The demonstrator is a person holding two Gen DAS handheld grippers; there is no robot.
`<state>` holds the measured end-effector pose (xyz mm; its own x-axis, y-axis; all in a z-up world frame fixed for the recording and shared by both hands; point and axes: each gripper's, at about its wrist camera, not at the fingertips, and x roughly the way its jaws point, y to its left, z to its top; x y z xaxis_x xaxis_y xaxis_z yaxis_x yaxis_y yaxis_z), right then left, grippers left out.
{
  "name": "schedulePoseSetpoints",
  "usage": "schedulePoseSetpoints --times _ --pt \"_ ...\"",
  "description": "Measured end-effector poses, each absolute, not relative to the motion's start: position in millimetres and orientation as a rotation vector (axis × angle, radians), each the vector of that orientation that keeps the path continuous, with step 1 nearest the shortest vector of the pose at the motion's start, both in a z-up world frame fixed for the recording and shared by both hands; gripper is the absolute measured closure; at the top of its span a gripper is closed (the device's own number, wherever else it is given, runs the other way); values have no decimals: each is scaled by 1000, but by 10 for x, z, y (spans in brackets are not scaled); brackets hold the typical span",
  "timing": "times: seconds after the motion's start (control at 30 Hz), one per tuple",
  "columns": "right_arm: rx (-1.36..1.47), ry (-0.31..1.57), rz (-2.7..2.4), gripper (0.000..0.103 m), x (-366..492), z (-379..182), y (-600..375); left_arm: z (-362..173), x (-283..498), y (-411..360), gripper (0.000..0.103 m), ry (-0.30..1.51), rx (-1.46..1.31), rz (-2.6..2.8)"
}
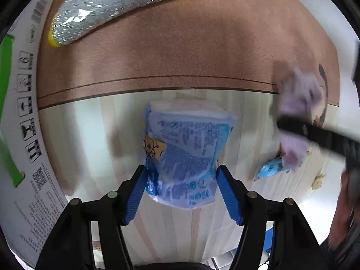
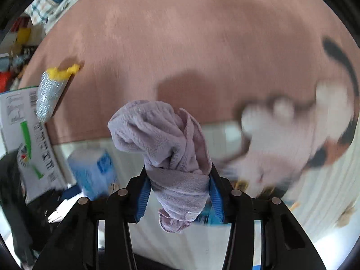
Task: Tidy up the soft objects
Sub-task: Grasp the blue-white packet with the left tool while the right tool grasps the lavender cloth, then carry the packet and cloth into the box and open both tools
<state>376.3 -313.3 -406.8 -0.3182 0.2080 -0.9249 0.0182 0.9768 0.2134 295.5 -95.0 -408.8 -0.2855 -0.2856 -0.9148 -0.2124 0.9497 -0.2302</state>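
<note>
— Above the striped floor, mid-carry? Left gripper point(image 1: 181, 175) clamped on blue tissue pack point(image 1: 186, 153), right gripper point(image 2: 178, 189) pinching lilac towel point(image 2: 166, 139).

— Yes. Next: probably onto pink mat point(image 2: 180, 45), beside silver mitt point(image 1: 108, 6).

**Count of what you have in view**

You have two grippers: the left gripper point(image 1: 181, 180) at 6 o'clock and the right gripper point(image 2: 178, 183) likewise. One blue tissue pack point(image 1: 189, 155), one lilac towel point(image 2: 164, 135), one silver oven mitt point(image 1: 108, 6) at 11 o'clock, one plush toy point(image 2: 292, 139) at 3 o'clock, one small blue packet point(image 1: 271, 168), one printed cardboard box point(image 1: 27, 103) at 9 o'clock.
</note>
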Motion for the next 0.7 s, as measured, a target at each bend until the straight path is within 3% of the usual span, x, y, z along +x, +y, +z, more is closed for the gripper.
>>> schedulePoseSetpoints --times 0.03,0.1,0.17,0.37,0.43,0.47,0.7 --pt "192 1896 195 45 3697 -4072 -3165 -4110 2974 -988 38 1876 -350 -76" --pt "202 1895 212 26 3647 -4065 -3199 -4117 3016 -1043 37 1869 -312 -78" --pt "193 1847 194 26 3617 -3998 -3227 -4086 3055 -1126 38 1841 -240 -72" --pt "120 1779 173 26 3518 -3981 -3244 -4025 3066 -1250 57 1810 -183 -70" --pt "88 1751 177 38 3465 -4005 -3105 -3965 3062 -1210 59 1804 -192 -71" --pt "91 1747 176 66 3452 -4013 -3076 -3918 3055 -1195 60 1793 -194 -66" --pt "160 1696 162 70 3314 -3701 -2952 -3416 3023 -1107 60 1707 -238 -66"
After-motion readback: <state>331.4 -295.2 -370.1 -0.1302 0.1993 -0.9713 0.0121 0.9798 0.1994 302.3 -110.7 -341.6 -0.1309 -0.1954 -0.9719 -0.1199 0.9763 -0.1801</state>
